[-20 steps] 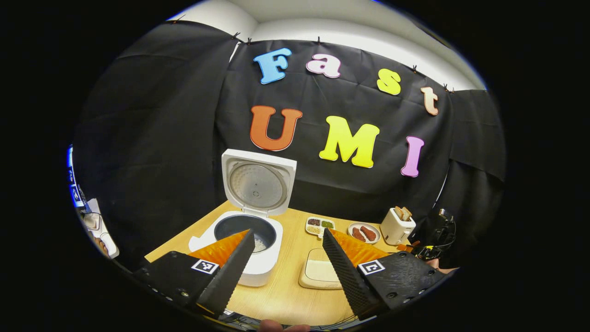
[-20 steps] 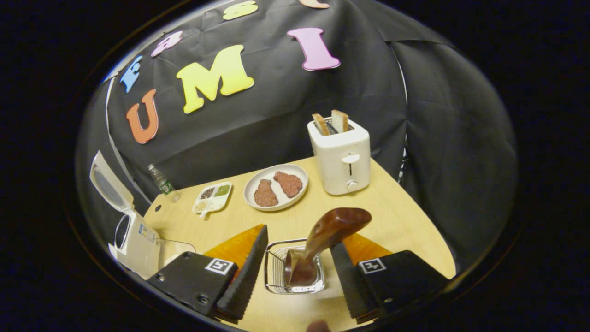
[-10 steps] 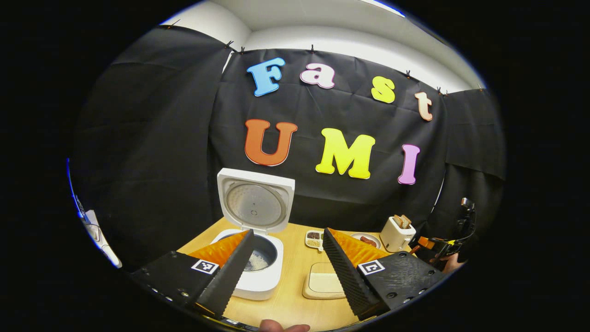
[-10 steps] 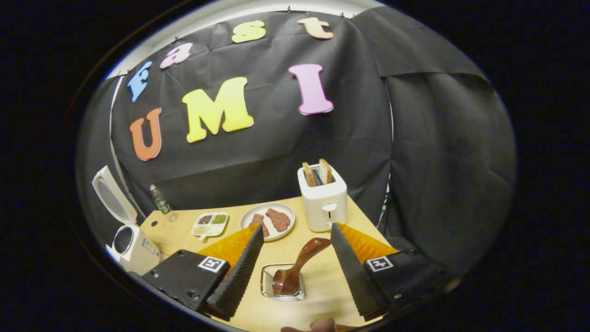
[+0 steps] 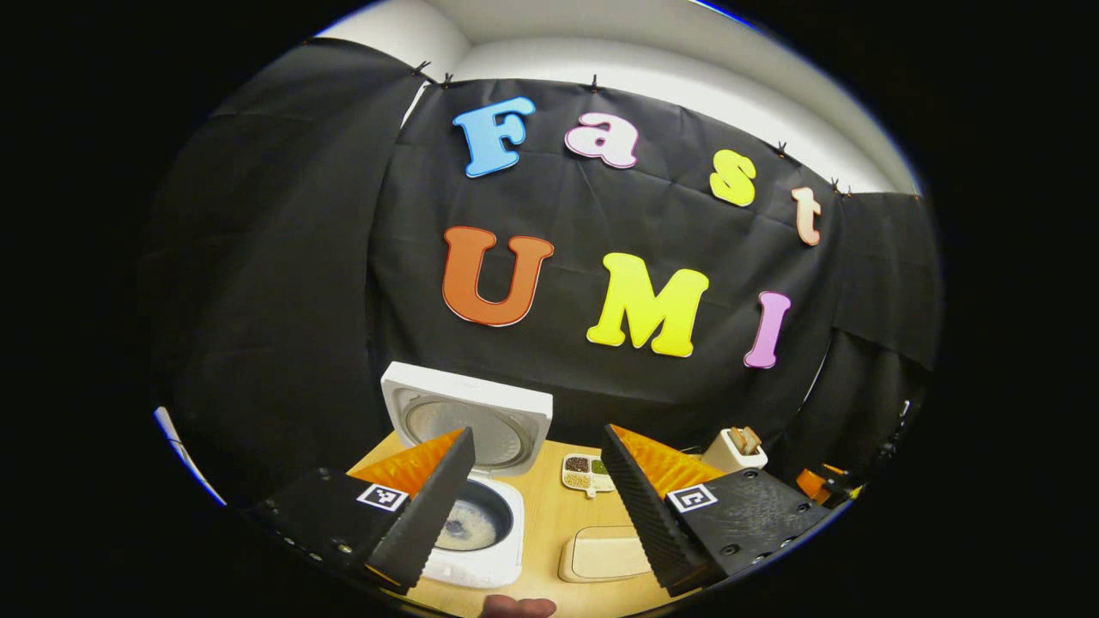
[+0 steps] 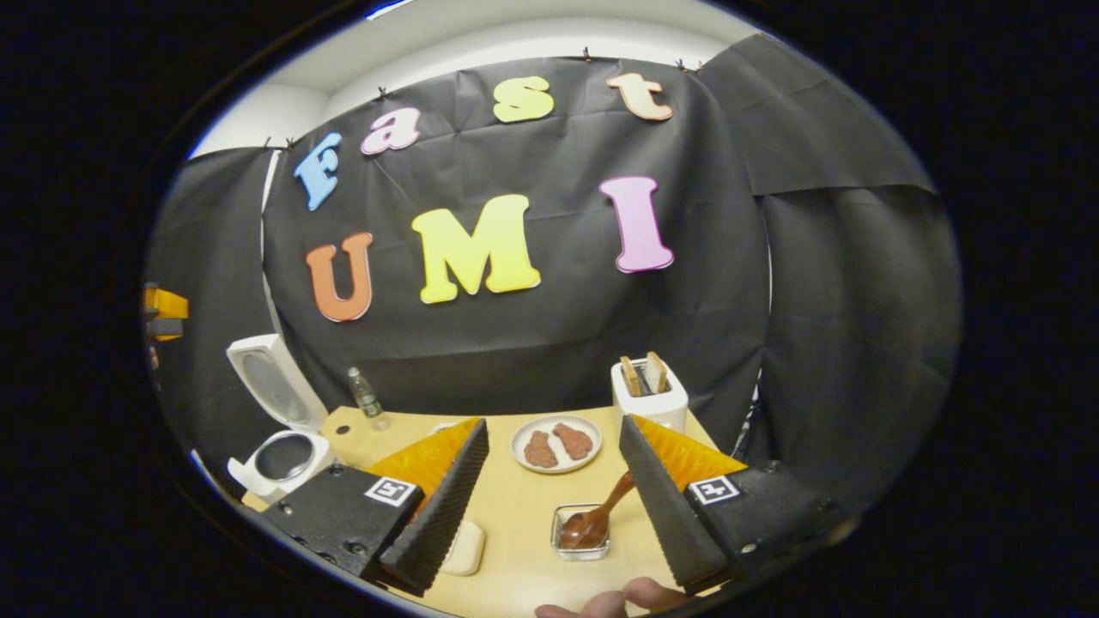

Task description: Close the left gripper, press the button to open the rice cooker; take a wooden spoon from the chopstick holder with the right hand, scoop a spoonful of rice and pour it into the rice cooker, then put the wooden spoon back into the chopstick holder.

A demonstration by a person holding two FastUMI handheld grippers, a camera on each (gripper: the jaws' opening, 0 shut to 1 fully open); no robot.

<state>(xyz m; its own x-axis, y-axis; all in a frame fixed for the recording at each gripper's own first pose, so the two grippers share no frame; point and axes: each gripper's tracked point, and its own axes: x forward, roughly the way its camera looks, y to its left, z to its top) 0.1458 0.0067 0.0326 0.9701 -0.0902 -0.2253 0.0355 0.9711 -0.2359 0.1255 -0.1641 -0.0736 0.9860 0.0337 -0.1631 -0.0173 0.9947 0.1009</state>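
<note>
Both claws pulled back and gaping empty, right claw farther from spoon in holder, left claw, cooker lid up

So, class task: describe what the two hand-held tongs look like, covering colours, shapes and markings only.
The left tongs and the right tongs look alike. Each has two black wedge-shaped fingers with ribbed, saw-toothed inner faces and orange outer sides. Each finger sits on a black block with screws and a small black-and-white square marker. No cables or sleeves are visible.
</note>
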